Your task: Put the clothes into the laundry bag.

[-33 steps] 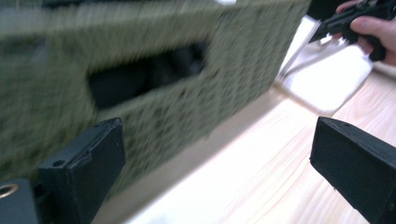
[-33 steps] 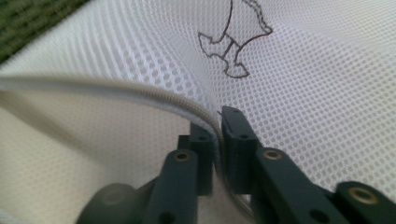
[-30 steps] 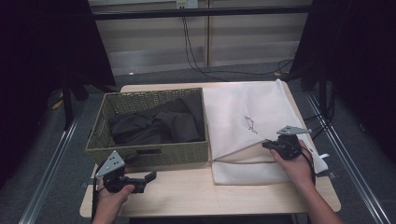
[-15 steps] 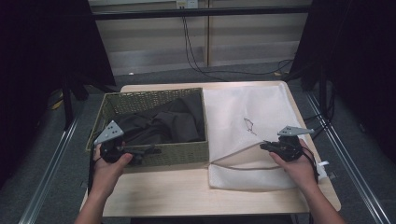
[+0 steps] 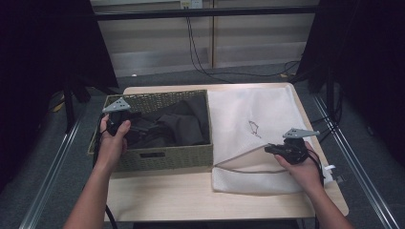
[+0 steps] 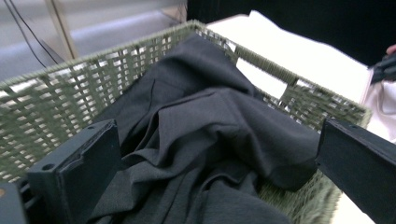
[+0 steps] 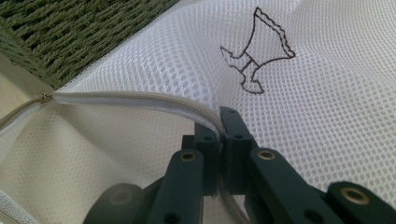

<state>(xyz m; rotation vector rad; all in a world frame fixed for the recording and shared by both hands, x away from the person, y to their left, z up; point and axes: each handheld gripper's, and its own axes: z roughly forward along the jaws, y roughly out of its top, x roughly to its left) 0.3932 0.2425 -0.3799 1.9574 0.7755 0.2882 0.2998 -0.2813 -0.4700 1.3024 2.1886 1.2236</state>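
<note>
- Landmark: woven basket (image 5: 157,160), on the left half of the table (image 5: 162,200).
- Dark garment (image 5: 176,126): lies crumpled inside the basket; its lower folds are hidden behind the near wall in the high view, and its near end is cut off at the bottom edge of the left gripper view.
- Left gripper (image 5: 125,125): held over the basket's left end, above the garment. The jaws stand wide apart with nothing between the pads; in the high view its tips are hard to separate from the dark cloth.
- White mesh bag (image 5: 248,119): lies flat just right of the basket, touching its right wall. A small dark emblem (image 7: 257,51) is printed on it.
- Right gripper (image 5: 273,149): at the bag's near opening, right of the basket. The jaws are clamped on the zipper edge (image 7: 140,99), lifting the upper layer; the bag's interior is in shadow.
</note>
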